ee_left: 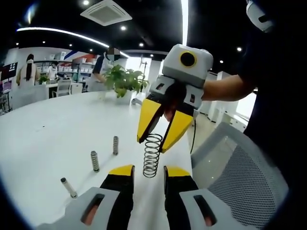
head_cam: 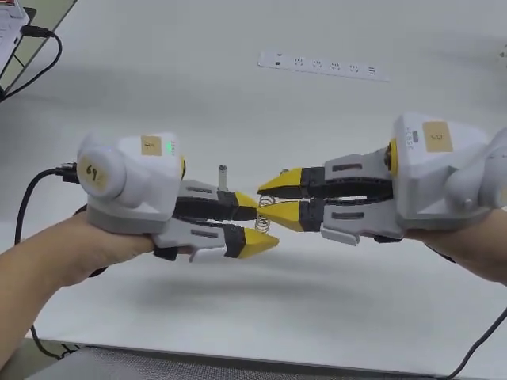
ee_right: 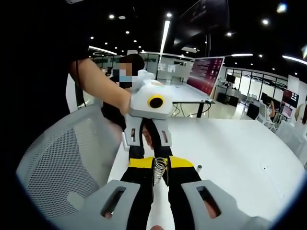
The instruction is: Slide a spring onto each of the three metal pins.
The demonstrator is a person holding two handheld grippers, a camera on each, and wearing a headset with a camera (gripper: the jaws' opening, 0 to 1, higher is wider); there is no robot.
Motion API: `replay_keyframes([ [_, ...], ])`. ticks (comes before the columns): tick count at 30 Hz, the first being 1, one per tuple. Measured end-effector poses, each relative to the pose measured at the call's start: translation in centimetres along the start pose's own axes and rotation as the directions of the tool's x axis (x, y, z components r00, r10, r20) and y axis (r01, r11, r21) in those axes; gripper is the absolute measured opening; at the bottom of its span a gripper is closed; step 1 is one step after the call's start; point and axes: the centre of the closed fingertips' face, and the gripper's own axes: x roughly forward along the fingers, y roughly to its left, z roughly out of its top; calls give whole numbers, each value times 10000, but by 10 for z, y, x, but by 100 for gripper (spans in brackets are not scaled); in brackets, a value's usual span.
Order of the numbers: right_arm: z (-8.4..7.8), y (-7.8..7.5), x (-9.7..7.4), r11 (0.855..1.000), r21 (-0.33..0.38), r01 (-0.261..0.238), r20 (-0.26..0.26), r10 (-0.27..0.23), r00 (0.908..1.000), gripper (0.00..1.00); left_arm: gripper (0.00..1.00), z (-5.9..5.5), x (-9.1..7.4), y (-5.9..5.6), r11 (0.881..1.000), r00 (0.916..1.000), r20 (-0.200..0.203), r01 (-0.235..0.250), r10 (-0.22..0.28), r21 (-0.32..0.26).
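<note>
A small metal spring hangs in the air above the white table, with my right gripper shut on its upper end. In the left gripper view that gripper pinches the top of the spring. The spring's lower end sits between the spread tips of my open left gripper, apart from them. In the right gripper view the spring lies between my own yellow tips. Three pins stand on the table: one bare, two that look coiled with springs. One bare pin stands behind the left gripper.
A white power strip lies at the far side of the table, and a black cable runs at the far left. A grey mesh chair stands beside the table edge. A potted plant sits farther off.
</note>
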Motion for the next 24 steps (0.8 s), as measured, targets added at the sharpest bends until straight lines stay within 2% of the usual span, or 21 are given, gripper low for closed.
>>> replay_keyframes([
  [10, 0, -4, -1, 9998, 16, 202, -17, -202, 9998, 7, 32, -5, -8, 10, 9982, 9982, 47, -597, 597, 85],
  [20, -2, -11, -4, 9986, 107, 524, -63, -523, 9986, 7, 46, -13, -18, 16, 9938, 9939, -12, -1105, 1105, -74],
  [24, -3, -12, -5, 9981, 107, 600, -76, -600, 9982, 7, 49, -17, -24, 19, 9917, 9918, -63, -1278, 1277, -122],
])
